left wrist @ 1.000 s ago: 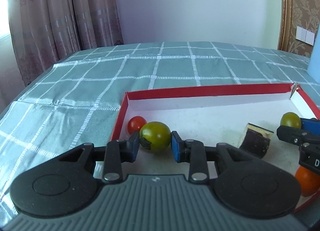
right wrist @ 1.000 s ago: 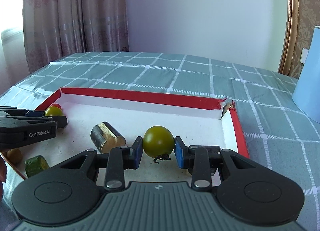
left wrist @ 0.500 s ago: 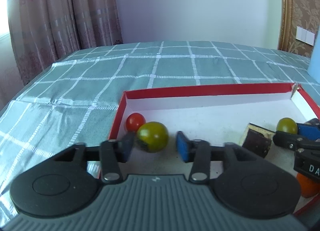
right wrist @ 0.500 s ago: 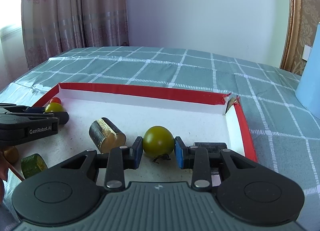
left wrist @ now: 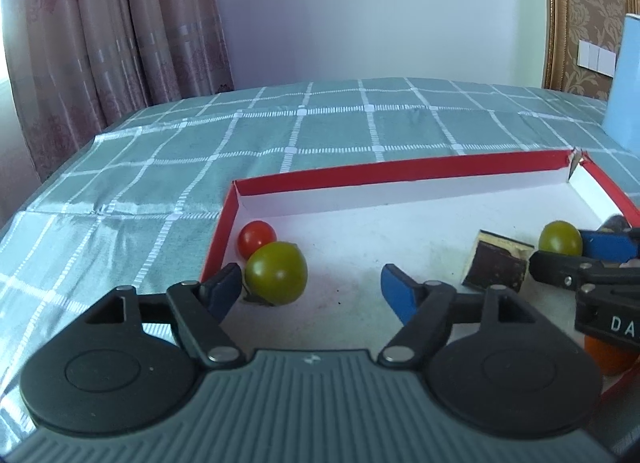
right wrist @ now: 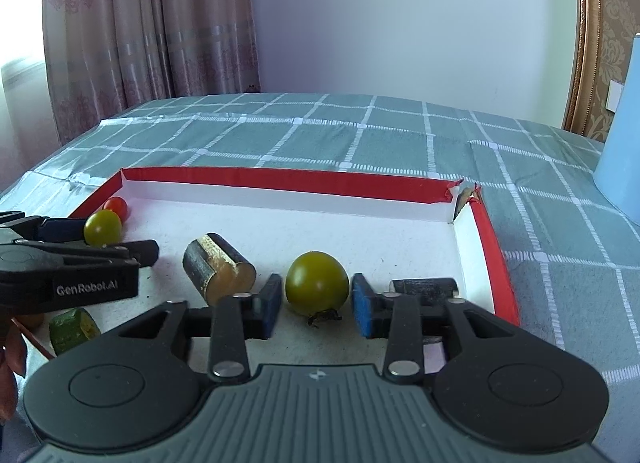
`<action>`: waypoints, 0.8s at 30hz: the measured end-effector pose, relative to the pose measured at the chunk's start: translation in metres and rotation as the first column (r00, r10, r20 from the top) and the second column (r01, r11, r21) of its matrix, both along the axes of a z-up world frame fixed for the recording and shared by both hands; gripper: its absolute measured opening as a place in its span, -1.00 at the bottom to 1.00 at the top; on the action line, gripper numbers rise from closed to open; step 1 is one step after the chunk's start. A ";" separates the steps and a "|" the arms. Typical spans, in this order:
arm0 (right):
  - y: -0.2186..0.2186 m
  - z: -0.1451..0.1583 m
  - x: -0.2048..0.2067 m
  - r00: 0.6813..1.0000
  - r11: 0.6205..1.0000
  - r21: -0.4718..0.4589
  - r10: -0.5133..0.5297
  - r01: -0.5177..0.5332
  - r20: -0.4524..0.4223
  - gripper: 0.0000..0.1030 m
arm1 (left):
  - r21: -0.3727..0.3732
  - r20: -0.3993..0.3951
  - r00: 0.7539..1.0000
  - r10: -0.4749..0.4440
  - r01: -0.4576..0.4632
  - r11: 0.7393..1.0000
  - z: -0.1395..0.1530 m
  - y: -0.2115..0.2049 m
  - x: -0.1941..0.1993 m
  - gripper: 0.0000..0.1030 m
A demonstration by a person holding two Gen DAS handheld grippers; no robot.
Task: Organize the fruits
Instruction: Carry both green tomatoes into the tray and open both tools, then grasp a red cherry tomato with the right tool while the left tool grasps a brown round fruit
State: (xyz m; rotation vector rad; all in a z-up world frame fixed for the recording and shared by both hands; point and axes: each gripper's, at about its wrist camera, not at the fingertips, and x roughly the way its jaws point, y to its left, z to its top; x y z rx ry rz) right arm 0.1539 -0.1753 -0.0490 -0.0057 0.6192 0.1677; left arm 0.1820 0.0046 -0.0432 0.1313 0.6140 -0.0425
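A red-rimmed white tray (left wrist: 400, 179) (right wrist: 280, 177) lies on the checked cloth. My left gripper (left wrist: 312, 287) is open; a green tomato (left wrist: 276, 273) rests on the tray floor against its left finger, next to a small red tomato (left wrist: 256, 237). My right gripper (right wrist: 314, 305) is open with a narrow gap around a second green tomato (right wrist: 316, 283), which rests on the tray with its stem down. That tomato also shows in the left wrist view (left wrist: 560, 239).
A dark cut cylinder piece (right wrist: 218, 271) (left wrist: 498, 265) lies mid-tray. A green slice (right wrist: 74, 329) and an orange fruit (left wrist: 608, 355) sit near the tray's front edge. A light blue container (right wrist: 624, 135) stands at right on the cloth.
My left gripper has opened wide and let go of its green tomato, which now rests by the left finger. My right gripper has opened slightly off its green tomato.
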 end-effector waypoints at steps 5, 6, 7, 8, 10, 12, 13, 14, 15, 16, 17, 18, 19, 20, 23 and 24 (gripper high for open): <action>0.003 0.004 -0.009 0.999 0.999 -0.032 -0.010 0.011 0.053 0.32 | -0.014 0.019 1.000 0.000 0.000 1.000 0.002 0.003 -0.006 0.70; 0.003 0.004 -0.010 0.998 0.999 -0.034 -0.008 0.010 0.058 0.32 | -0.012 0.021 1.000 -0.002 0.002 1.000 0.001 0.003 -0.007 0.70; 0.003 0.004 -0.011 0.998 0.999 -0.036 -0.007 0.010 0.060 0.32 | -0.009 0.022 1.000 -0.003 0.003 1.000 0.001 0.003 -0.008 0.70; 0.002 0.004 -0.012 0.998 0.999 -0.034 -0.013 0.015 0.062 0.32 | -0.005 0.023 1.000 -0.005 0.005 1.000 0.001 0.002 -0.010 0.71; -0.001 0.006 -0.016 0.998 1.000 -0.016 -0.017 0.019 0.068 0.32 | -0.009 0.034 0.999 -0.014 0.014 1.000 0.002 0.003 -0.014 0.77; -0.005 0.009 -0.020 0.997 1.000 0.013 -0.022 0.021 0.075 0.33 | -0.025 0.048 0.999 -0.020 0.021 0.999 0.004 0.005 -0.019 0.83; -0.007 0.010 -0.023 0.996 0.999 0.024 -0.026 0.024 0.082 0.33 | -0.033 0.055 0.998 -0.026 0.028 0.999 0.005 0.006 -0.024 0.83; -0.009 0.012 -0.027 0.995 0.999 0.034 -0.030 0.027 0.092 0.33 | -0.038 0.060 0.998 -0.031 0.033 0.999 0.006 0.008 -0.027 0.84; -0.012 0.014 -0.032 0.994 0.998 0.046 -0.034 0.030 0.102 0.33 | -0.045 0.063 0.997 -0.035 0.038 0.998 0.006 0.009 -0.031 0.84; -0.015 0.016 -0.038 0.993 0.998 0.059 -0.037 0.030 0.110 0.33 | -0.056 0.067 0.997 -0.040 0.044 0.997 0.007 0.011 -0.036 0.84; -0.018 0.018 -0.043 0.992 0.997 0.074 -0.038 0.029 0.118 0.33 | -0.068 0.075 0.996 -0.046 0.051 0.996 0.008 0.014 -0.041 0.84; -0.021 0.020 -0.051 0.992 0.995 0.095 -0.034 0.022 0.125 0.33 | -0.078 0.086 0.995 -0.054 0.061 0.995 0.009 0.017 -0.047 0.83; -0.024 0.021 -0.058 0.991 0.994 0.111 -0.027 0.013 0.129 0.33 | -0.090 0.100 0.993 -0.061 0.070 0.993 0.009 0.020 -0.054 0.84; -0.026 0.022 -0.066 0.991 0.992 0.125 -0.015 -0.001 0.133 0.33 | -0.089 0.117 0.992 -0.048 0.058 0.994 0.010 0.023 -0.061 0.89; -0.027 0.019 -0.094 0.987 0.990 0.126 0.036 -0.056 0.154 0.33 | -0.092 0.195 0.981 -0.007 0.025 0.995 0.014 0.032 -0.086 1.00; -0.024 0.016 -0.104 0.985 0.990 0.113 0.063 -0.082 0.161 0.33 | -0.109 0.209 0.978 -0.004 0.028 0.994 0.015 0.036 -0.092 1.00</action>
